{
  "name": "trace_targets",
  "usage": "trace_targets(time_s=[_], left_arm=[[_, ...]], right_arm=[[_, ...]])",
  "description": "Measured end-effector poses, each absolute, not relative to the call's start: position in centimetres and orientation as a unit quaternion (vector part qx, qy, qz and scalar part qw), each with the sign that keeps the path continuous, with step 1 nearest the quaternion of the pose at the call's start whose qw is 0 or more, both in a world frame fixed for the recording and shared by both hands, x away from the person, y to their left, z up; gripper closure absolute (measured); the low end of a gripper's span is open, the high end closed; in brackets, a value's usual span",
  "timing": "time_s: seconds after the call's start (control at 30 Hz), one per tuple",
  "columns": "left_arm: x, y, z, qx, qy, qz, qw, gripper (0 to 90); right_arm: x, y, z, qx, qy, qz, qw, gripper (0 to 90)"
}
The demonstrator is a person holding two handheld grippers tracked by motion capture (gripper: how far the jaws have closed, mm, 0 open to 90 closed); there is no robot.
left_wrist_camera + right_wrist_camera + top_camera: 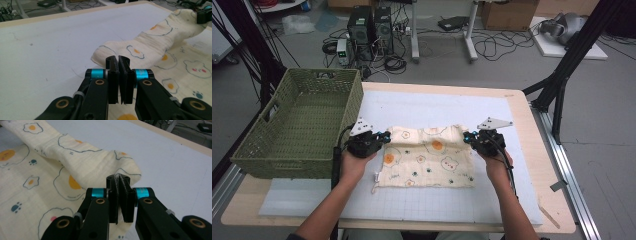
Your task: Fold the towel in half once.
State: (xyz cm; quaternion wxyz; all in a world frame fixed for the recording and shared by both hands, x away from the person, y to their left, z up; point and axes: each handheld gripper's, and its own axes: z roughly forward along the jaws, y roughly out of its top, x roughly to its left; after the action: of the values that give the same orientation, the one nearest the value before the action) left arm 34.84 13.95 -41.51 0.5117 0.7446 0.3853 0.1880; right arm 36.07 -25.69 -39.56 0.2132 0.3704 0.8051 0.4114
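The cloth [428, 156] lies on the white mat [427, 107] in the middle of the table [532, 145], printed with eggs and bears, its far edge lifted and rolled over towards the person. Each far corner is pinched: the left tongs [386, 136] are closed on the left corner and the right tongs [467, 138] are closed on the right one. In both gripper views the jaws stand pressed together with cream fabric caught at their tips.

The work looks like a fold of the far edge onto the near half. The likeliest fault is a thin grip: only a little fabric sits between the jaws, so a quick pull could slip a corner free and drop that side in a crumpled heap. If one hand travels faster than the other, the fold line will run askew and the edges will not meet. Too little lift would drag the rolled edge over the lower layer and bunch it. The basket [302, 125] stands close by the left hand [352, 165], which could knock it on a wide swing.

Both forearms come in from the near edge, hands low over the cloth, tongs pointing inwards at each other along the far edge.
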Motion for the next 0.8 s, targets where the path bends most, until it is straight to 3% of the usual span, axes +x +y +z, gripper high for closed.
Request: trace_targets(time_s=[0.8], left_arm=[[31.3,14.0,-44.2,0.776,0.374,0.156,0.483,85.3]], right_arm=[[31.3,-27.0,-43.3,0.367,0.819,0.403,0.181,86.2]])
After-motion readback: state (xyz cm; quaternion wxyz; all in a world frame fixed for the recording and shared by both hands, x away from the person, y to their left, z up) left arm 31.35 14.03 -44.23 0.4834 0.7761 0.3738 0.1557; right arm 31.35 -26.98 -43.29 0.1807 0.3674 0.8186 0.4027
